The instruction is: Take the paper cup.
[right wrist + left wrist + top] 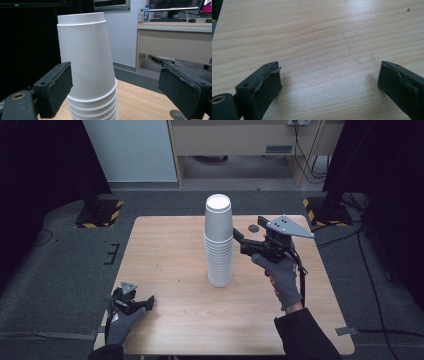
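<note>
- Reaching for the cup stack [219,242] with the right gripper [239,240]; jaws wide apart, nothing clamped yet.
- Stack stands upside down near the middle of the surface [165,250], leaning slightly, many white paper cups nested.
- In the right gripper view the top cup [86,57] sits between the jaws but off to the left one, which looks close to or touching its wall; can't tell which. Right jaw well clear.
- Handling, my read: very light, thin-walled, crushes easily. Smooth side, so likely slippery under the pads. Nested cups may stick and lift together.
- Best hold, I'd say: mid wall of the top cup, above the next cup's rolled rim, gentle squeeze. Tall stack could tip if pushed sideways.
- Left gripper [131,302] rests low at the near-left corner of the surface, jaws apart over bare wood.
- No brand, label or print readable on the cups.
</note>
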Demonstrator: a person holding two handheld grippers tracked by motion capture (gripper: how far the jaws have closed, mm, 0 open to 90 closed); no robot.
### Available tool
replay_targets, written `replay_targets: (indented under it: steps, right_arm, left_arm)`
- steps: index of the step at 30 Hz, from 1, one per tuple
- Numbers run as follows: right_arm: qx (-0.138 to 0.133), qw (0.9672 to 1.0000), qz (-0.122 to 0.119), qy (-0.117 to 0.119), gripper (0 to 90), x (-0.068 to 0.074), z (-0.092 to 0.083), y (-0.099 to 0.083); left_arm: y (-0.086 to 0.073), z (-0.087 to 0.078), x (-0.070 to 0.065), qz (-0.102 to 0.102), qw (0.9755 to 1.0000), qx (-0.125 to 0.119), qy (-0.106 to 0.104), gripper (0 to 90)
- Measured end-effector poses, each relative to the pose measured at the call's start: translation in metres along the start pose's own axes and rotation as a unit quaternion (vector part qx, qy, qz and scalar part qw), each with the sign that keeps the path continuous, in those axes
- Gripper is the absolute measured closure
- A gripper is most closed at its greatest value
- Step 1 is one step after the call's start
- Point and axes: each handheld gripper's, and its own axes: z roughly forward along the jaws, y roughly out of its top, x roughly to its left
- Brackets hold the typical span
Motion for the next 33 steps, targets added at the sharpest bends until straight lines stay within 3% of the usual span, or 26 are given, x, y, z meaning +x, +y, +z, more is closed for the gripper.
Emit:
replay_targets:
  steps: [17,33]
  right_arm:
    - [0.018,0.9996,-0.009,0.022,11.2,0.019,0.04,0.001]
    - [0.029,0.9993,-0.011,0.021,10.4,0.028,0.07,-0.006]
  left_arm:
    - [0.0,0.0,0.0,0.0,1.0,0.0,0.0,3.9]
    - [0.0,0.0,0.0,0.0,1.0,0.0,0.0,3.9]
